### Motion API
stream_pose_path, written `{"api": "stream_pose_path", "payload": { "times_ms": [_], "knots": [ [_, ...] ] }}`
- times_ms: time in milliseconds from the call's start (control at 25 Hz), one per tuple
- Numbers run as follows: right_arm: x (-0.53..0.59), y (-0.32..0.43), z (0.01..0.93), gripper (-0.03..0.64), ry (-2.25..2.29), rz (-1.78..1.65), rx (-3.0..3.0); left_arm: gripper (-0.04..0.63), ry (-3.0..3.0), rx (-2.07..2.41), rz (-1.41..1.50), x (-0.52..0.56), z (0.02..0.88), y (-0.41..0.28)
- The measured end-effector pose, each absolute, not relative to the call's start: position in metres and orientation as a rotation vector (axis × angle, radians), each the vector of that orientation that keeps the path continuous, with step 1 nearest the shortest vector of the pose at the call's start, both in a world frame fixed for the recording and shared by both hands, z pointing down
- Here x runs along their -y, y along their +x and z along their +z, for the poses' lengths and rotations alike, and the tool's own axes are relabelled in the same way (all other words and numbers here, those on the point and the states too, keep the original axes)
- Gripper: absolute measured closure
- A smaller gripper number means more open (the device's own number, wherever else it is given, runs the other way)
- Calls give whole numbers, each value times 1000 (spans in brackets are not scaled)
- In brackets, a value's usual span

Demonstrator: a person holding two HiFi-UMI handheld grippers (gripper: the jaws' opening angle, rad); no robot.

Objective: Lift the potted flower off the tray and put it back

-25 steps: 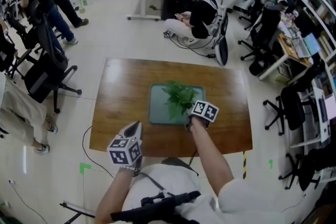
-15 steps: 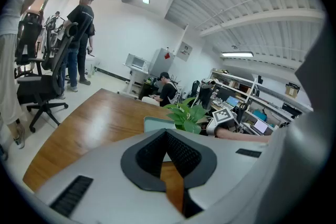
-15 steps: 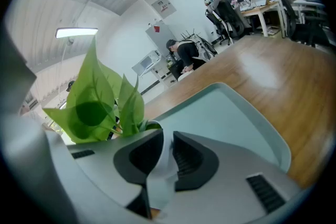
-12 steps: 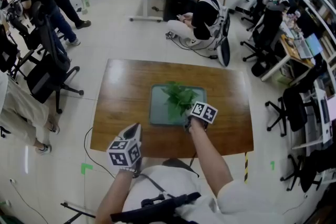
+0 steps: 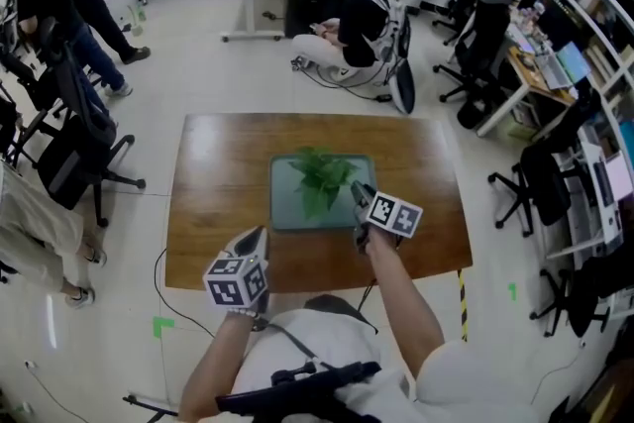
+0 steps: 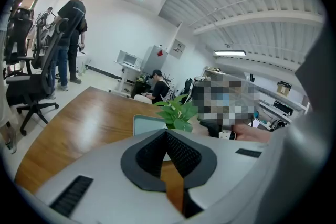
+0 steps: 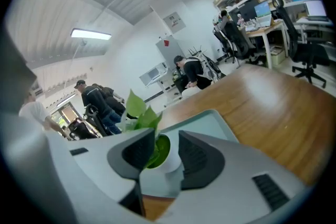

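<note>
A small leafy plant (image 5: 319, 178) in a white pot (image 7: 167, 159) stands on the grey-green tray (image 5: 287, 213) in the middle of the brown table (image 5: 208, 203). My right gripper (image 5: 359, 196) hovers at the tray's right front corner. Its jaws are opening. In the right gripper view the pot shows low between the right gripper's (image 7: 165, 139) spread jaws, and the pads do not press on it. My left gripper (image 5: 256, 241) hangs over the table's near edge, left of the tray, its tips together and empty. The left gripper view shows the plant (image 6: 178, 113) and tray (image 6: 144, 124) ahead.
A person (image 5: 352, 10) sits on the floor beyond the table's far edge. Office chairs (image 5: 69, 134) and standing people (image 5: 54, 5) are to the left. Desks and chairs (image 5: 555, 94) line the right side. A cable runs on the floor by the table's left front corner.
My right gripper's jaws have spread away from the pot and the gripper has risen a little from the plant's base. The plant stays on the tray. The left gripper has kept still.
</note>
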State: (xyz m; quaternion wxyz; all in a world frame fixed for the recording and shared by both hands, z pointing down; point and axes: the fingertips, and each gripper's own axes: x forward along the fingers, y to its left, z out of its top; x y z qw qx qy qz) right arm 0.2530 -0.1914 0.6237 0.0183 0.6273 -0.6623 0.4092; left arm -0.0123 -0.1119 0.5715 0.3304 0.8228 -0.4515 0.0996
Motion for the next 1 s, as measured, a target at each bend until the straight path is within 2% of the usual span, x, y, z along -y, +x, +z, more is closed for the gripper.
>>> {"api": "stream_pose_path", "payload": {
  "times_ms": [80, 320, 360, 560, 1000],
  "knots": [
    [176, 249, 605, 483, 1907, 1184, 2089, 600, 2169, 1168, 261, 114, 570, -7],
    [126, 218, 565, 507, 1790, 965, 2159, 600, 2226, 1102, 269, 114, 564, 17],
    [118, 210, 562, 545, 1777, 951, 2172, 600, 2233, 1084, 273, 113, 564, 22],
    [92, 185, 566, 615, 1754, 970, 2179, 600, 2272, 1009, 290, 105, 562, 44],
    [77, 159, 585, 617, 1740, 907, 2158, 600, 2306, 981, 297, 101, 557, 51]
  ]
}}
